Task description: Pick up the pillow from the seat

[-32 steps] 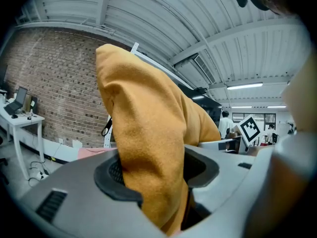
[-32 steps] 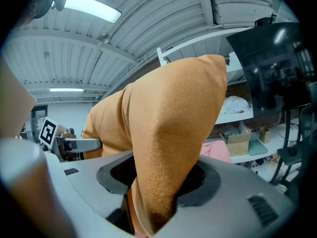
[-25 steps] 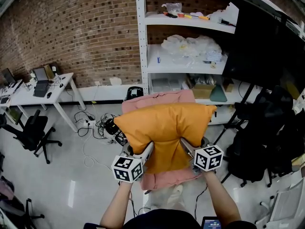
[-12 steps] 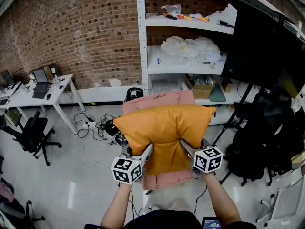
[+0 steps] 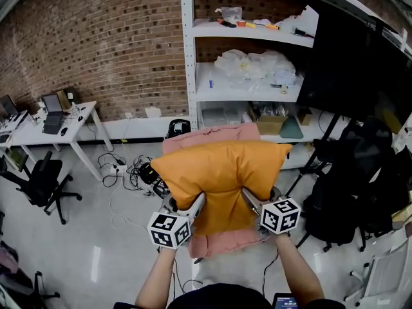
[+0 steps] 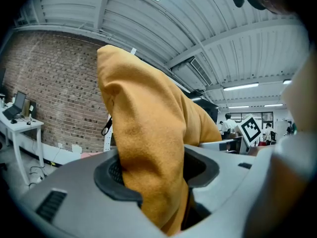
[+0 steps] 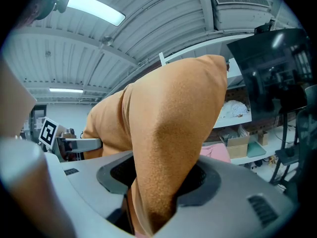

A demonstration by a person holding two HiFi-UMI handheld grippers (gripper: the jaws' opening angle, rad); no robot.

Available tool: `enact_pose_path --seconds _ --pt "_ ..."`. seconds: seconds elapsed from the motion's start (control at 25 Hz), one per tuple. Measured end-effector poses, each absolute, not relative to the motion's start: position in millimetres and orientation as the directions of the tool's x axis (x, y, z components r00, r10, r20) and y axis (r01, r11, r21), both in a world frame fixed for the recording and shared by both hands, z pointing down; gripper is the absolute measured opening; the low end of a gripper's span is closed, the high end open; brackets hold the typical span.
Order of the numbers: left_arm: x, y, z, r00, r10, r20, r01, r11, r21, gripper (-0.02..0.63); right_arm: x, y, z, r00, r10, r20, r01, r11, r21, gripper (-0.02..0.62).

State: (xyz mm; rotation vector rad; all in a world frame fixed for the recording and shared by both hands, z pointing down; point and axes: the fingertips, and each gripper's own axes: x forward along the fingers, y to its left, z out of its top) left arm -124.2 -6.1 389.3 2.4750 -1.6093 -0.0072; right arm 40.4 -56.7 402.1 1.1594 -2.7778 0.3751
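Pillow: orange, I hold it up over the pink seat.
Left tongs: clamped on its lower edge.
Right tongs: clamped likewise.

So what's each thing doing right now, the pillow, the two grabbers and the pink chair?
orange pillow: held up by both grippers at its near edge.
left gripper: shut on the pillow.
right gripper: shut on the pillow.
pink chair: under the pillow, mostly hidden by it.
laptop: open, on the white desk.
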Motion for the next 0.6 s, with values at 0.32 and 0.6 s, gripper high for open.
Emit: enact_pose_path --seconds 0.32,0.6 --pt "-99 -7 383 0.420 -0.902 0.100 -0.902 -0.402 0.158 0.238 66 -56 396 -0.696 -0.692 0.192 -0.718 0.672 -0.183 0.238" --pt "-79 -1 382 0.417 -0.903 0.100 -0.903 -0.399 0.159 0.239 86 -51 394 -0.698 -0.690 0.192 -0.716 0.674 -0.184 0.238"
